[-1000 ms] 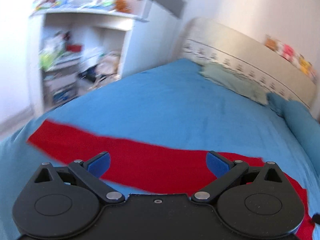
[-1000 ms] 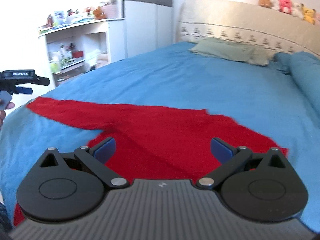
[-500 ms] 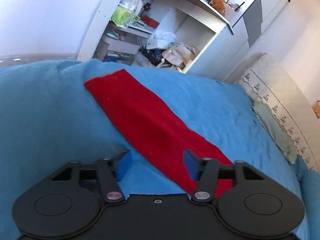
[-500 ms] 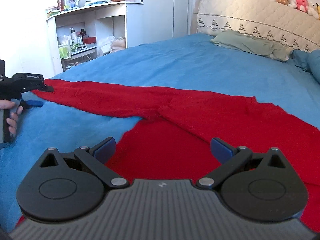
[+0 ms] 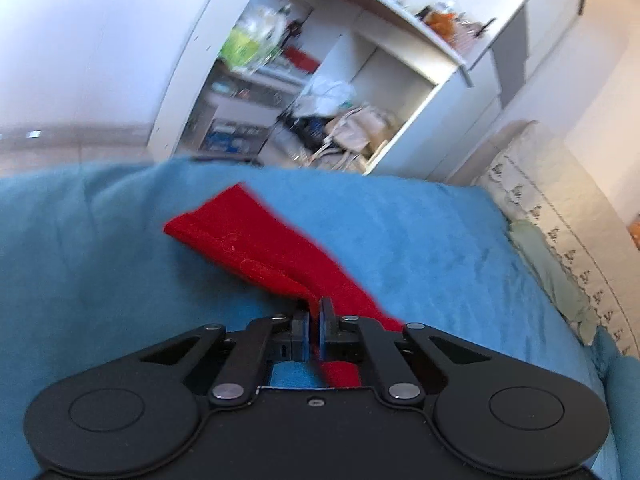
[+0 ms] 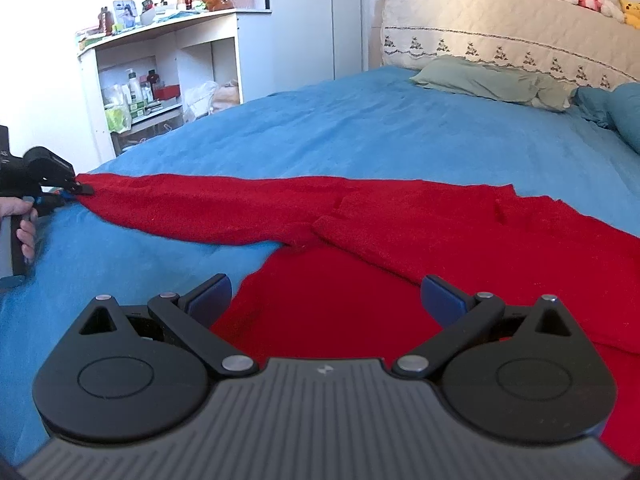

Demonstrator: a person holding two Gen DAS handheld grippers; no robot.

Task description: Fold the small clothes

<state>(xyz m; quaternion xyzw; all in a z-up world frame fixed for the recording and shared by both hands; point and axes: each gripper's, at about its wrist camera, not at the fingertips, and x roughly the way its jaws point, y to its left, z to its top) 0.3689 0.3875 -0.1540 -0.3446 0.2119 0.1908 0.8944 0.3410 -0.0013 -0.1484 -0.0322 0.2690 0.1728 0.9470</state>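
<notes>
A red knitted garment (image 6: 360, 240) lies spread on the blue bed (image 6: 360, 128), one long sleeve (image 6: 192, 204) stretched out to the left. My left gripper (image 5: 315, 308) is shut on that red sleeve (image 5: 256, 244) near its cuff end; it also shows at the left edge of the right wrist view (image 6: 76, 188), pinching the sleeve tip. My right gripper (image 6: 324, 300) is open and empty, hovering low over the garment's body near the armpit.
A white shelf unit (image 6: 168, 72) with clutter stands past the bed's left edge. A green pillow (image 6: 492, 80) and a padded headboard (image 6: 500, 36) with plush toys are at the far end. A blue pillow (image 6: 624, 112) lies at the right.
My left gripper has closed on the sleeve near its end and pulled it slightly up. My right gripper has dropped lower toward the garment and stays open.
</notes>
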